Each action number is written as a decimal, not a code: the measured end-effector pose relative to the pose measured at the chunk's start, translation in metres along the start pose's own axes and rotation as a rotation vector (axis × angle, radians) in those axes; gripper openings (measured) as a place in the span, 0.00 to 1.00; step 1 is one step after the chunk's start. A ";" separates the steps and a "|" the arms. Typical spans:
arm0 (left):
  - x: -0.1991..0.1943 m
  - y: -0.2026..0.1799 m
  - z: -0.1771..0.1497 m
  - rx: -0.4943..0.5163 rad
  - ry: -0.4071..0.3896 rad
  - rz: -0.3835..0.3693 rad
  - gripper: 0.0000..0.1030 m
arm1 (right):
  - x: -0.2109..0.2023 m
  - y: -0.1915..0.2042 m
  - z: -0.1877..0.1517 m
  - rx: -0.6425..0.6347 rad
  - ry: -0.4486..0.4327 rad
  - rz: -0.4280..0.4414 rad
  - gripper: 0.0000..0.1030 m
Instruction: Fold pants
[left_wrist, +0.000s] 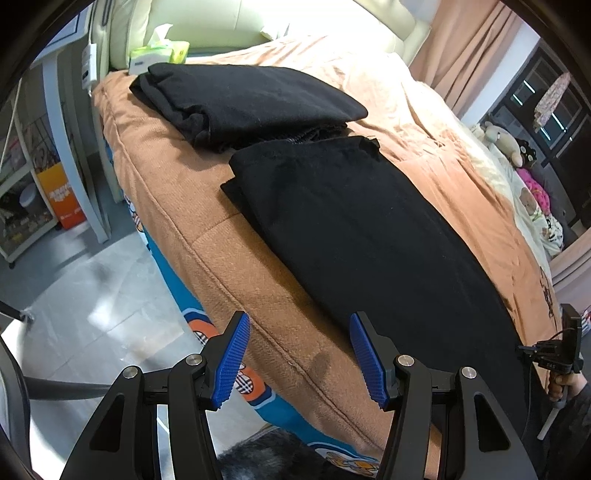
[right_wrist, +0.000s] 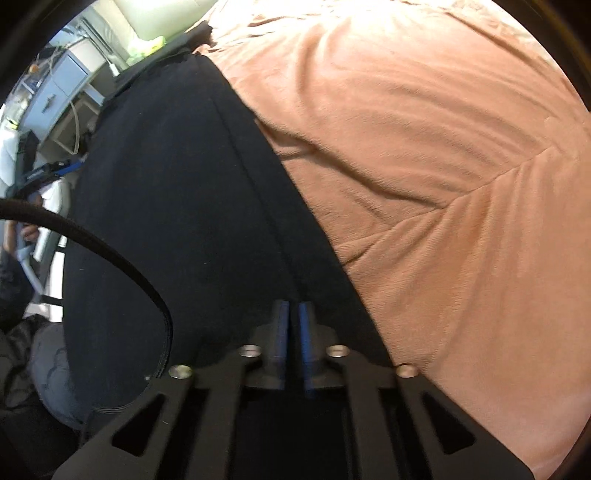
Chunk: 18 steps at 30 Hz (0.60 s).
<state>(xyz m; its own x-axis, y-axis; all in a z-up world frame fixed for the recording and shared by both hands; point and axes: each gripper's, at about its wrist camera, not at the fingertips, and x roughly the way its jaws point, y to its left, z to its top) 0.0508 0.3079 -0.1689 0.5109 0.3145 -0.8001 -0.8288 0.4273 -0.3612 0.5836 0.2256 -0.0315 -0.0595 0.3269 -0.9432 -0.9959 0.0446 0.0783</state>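
Black pants (left_wrist: 362, 229) lie lengthwise on the orange blanket (left_wrist: 207, 221), folded leg on leg. My left gripper (left_wrist: 297, 332) is open and empty, hovering over the bed's near edge just left of the pants. In the right wrist view the pants (right_wrist: 177, 192) fill the left half. My right gripper (right_wrist: 293, 314) is shut on the pants fabric along a dark seam or fold line. The right gripper also shows in the left wrist view (left_wrist: 565, 347) at the far right.
A second folded black garment (left_wrist: 251, 99) lies further up the bed. A green tissue pack (left_wrist: 159, 51) sits by the headboard. Stuffed toys (left_wrist: 509, 144) lie on the bed's far side. Floor (left_wrist: 92, 302) and a shelf lie to the left. A black cable (right_wrist: 110, 251) loops across the right wrist view.
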 end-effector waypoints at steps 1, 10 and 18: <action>-0.002 0.001 0.000 0.000 -0.004 -0.001 0.57 | -0.001 0.006 0.000 -0.017 -0.006 -0.028 0.00; -0.008 0.000 0.001 -0.003 -0.023 -0.015 0.57 | -0.034 0.043 0.001 -0.074 -0.131 -0.207 0.00; -0.002 0.000 -0.003 -0.002 -0.005 -0.026 0.57 | -0.028 0.041 0.000 -0.050 -0.130 -0.287 0.00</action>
<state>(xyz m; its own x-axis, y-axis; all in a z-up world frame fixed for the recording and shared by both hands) 0.0488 0.3042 -0.1687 0.5333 0.3073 -0.7881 -0.8157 0.4336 -0.3828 0.5440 0.2182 -0.0023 0.2303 0.4261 -0.8749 -0.9731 0.1068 -0.2042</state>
